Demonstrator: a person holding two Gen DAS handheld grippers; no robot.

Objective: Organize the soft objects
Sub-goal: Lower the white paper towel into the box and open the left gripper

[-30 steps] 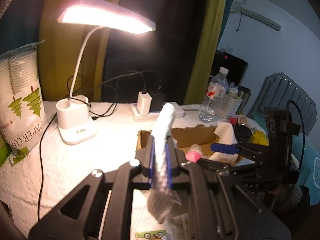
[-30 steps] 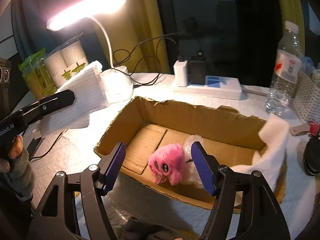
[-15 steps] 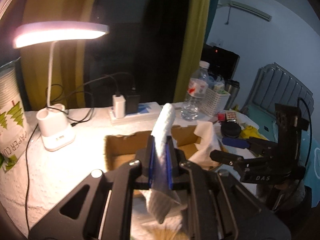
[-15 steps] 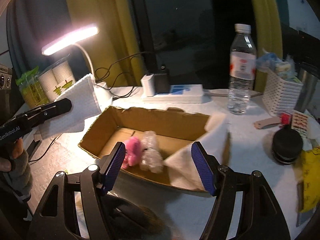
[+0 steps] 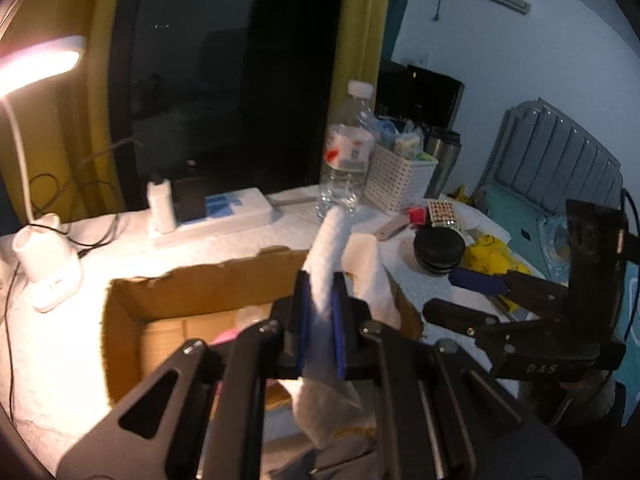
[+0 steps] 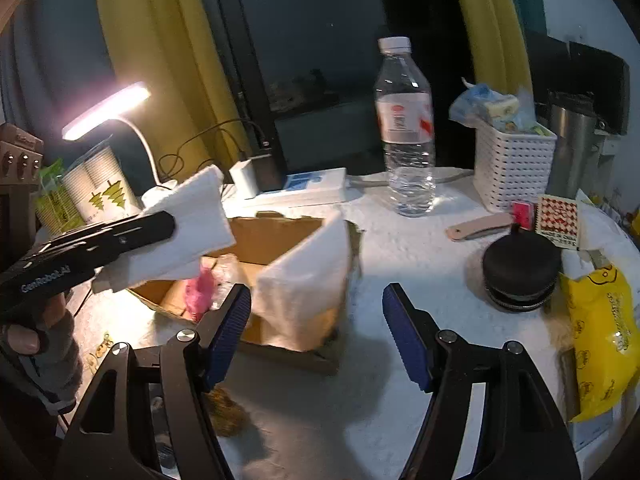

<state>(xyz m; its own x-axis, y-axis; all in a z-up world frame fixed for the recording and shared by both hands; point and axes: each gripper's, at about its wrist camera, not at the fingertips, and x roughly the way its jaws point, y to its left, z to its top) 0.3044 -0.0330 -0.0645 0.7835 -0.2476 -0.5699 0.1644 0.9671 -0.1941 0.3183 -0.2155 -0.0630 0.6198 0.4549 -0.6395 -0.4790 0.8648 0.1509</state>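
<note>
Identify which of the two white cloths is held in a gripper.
The cloth clamped in the left gripper, above the box. The other cloth drapes over the box's end.

The room is dim, lit mainly by the desk lamp (image 6: 106,110), whose head is blown out to white-pink glare at the left edge of the left wrist view. Its light pools warmly on the counter (image 5: 132,256) near the lamp base and fades toward the right. The window (image 6: 304,40) is black. Both views bend strongly at their rims, with dark corners, and look soft and slightly blurred.
</note>
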